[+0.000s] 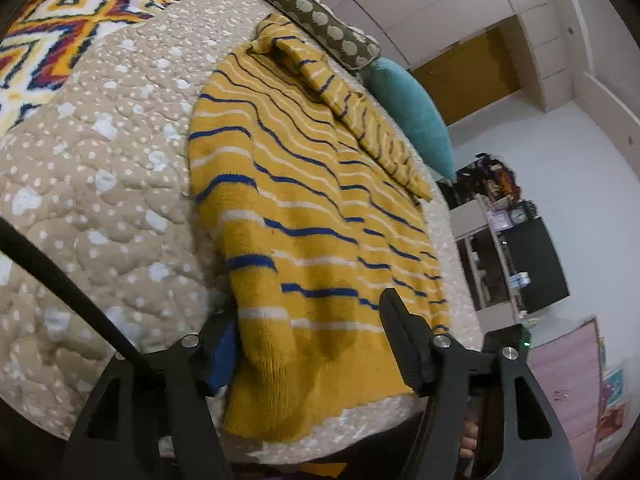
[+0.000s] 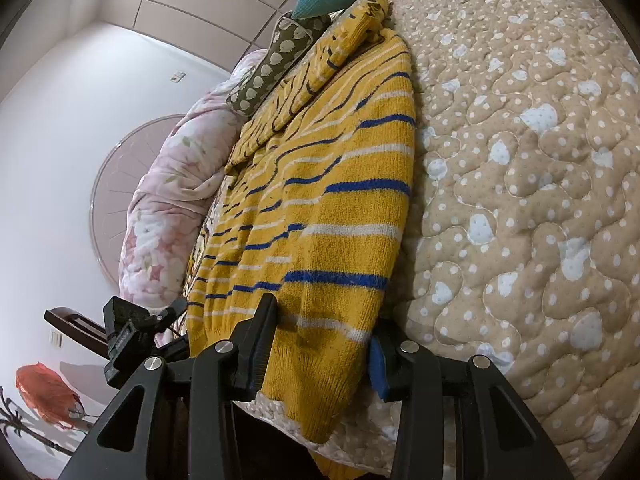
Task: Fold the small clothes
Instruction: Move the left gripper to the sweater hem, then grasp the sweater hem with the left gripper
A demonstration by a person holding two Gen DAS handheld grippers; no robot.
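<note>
A yellow knit sweater [image 1: 304, 216] with blue and white stripes lies flat on a beige quilted bedspread [image 1: 100, 184], its hem at the bed's near edge and a sleeve folded across its far part. My left gripper [image 1: 308, 336] is open, its fingers standing on either side of one hem corner. The sweater also shows in the right wrist view [image 2: 340, 208]. My right gripper [image 2: 324, 340] is open too, its fingers straddling the other hem corner. Neither is closed on the cloth.
A teal cushion [image 1: 408, 112] and an olive spotted cushion [image 1: 320, 12] lie beyond the sweater. A patterned rug-like throw [image 1: 52, 32] covers the far left. A pink floral duvet [image 2: 172, 200] is bunched at the bed's far side. The left gripper's body [image 2: 136, 336] shows beside mine.
</note>
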